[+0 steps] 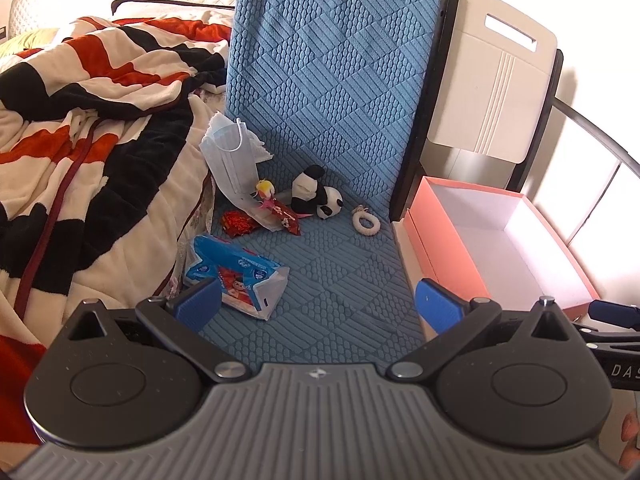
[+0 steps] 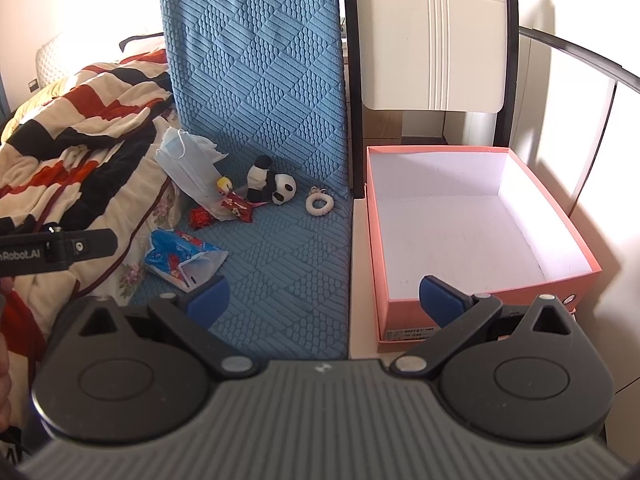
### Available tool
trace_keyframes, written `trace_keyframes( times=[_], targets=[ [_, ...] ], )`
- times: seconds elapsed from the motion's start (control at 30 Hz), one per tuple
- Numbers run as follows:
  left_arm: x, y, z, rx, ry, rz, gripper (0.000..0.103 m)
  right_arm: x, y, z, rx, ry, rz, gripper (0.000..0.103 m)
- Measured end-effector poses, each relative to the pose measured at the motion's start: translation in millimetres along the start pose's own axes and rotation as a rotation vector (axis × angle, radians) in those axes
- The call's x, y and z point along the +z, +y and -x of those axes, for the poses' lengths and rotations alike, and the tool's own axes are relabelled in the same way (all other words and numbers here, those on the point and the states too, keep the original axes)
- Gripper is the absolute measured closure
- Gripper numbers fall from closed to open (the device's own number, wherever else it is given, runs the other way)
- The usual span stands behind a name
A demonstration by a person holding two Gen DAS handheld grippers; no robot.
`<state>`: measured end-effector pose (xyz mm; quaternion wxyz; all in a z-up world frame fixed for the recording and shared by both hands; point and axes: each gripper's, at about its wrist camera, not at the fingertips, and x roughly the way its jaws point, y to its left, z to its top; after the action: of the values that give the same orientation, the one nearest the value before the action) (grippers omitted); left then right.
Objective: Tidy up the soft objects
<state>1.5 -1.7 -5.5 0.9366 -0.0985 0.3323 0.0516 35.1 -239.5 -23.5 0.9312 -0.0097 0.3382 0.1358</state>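
Observation:
A small panda plush lies on the blue textured cushion, near its backrest. Beside it are a tiny yellow-haired doll, red snack wrappers, a white fluffy ring, a blue face mask and a blue tissue pack. An open pink box stands empty to the right. My left gripper and right gripper are both open and empty, well short of the objects.
A red, black and cream blanket is heaped on the bed to the left. A white folding chair back stands behind the box. The other gripper's body shows at the left edge of the right wrist view.

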Motion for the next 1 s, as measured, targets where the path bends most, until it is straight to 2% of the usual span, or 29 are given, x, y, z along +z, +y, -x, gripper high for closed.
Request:
trace_keyframes(
  times=[1.0],
  targets=[
    [-1.9, 1.9, -0.3, -0.002, 0.008, 0.004, 0.0, -0.8, -2.2, -2.6, -0.003, 0.008, -0.003, 0.0]
  ],
)
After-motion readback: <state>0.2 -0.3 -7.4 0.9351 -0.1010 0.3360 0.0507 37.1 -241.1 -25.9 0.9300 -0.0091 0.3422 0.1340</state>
